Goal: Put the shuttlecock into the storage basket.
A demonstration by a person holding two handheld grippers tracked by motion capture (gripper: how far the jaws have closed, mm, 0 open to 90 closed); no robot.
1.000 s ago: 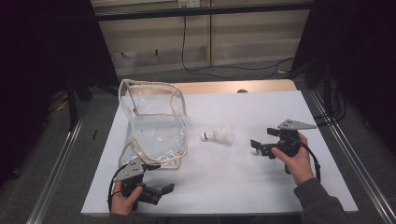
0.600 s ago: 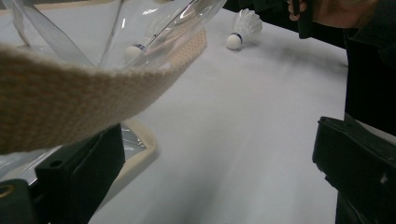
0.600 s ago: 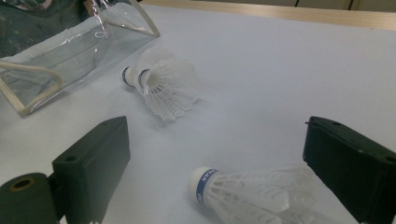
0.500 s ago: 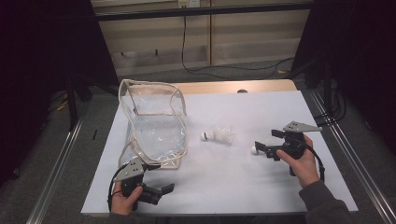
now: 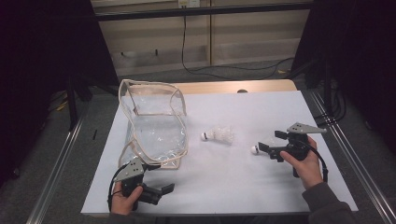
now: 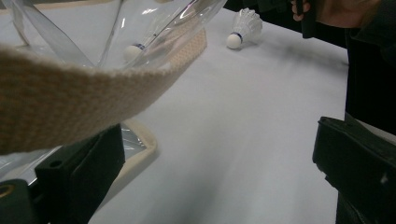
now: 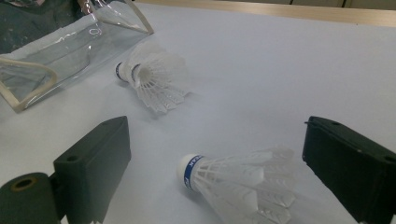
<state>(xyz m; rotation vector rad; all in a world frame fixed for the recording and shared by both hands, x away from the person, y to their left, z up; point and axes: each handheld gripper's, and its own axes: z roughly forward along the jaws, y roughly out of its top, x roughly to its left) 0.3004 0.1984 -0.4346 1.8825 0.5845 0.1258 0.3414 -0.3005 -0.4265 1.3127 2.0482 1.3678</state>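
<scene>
A clear plastic bag [image 5: 154, 126] with beige trim lies open on the white table [image 5: 261, 107]. Its beige strap [image 6: 70, 102] crosses just above my left gripper [image 6: 215, 186], whose jaws stand wide apart with nothing between them. In the high view that left gripper [image 5: 159, 179] sits at the bag's near corner. One white shuttlecock [image 5: 219, 135] lies mid-table. Another shuttlecock [image 7: 233, 182] with a blue band lies on the table between the spread jaws of my right gripper [image 7: 215, 186], touching neither. From above, the right gripper [image 5: 271, 141] is at the right, and that shuttlecock's cork [image 5: 255, 150] shows at its tips.
In the right gripper view the mid-table shuttlecock [image 7: 154, 79] shows two corks, as if two are nested. A wooden strip [image 5: 224, 87] edges the table's far side. Metal rails [image 5: 341, 144] run along both sides, and cables lie on the floor beyond.
My right gripper has shifted slightly toward the person, staying around the near shuttlecock. The left gripper and the bag have not moved.
</scene>
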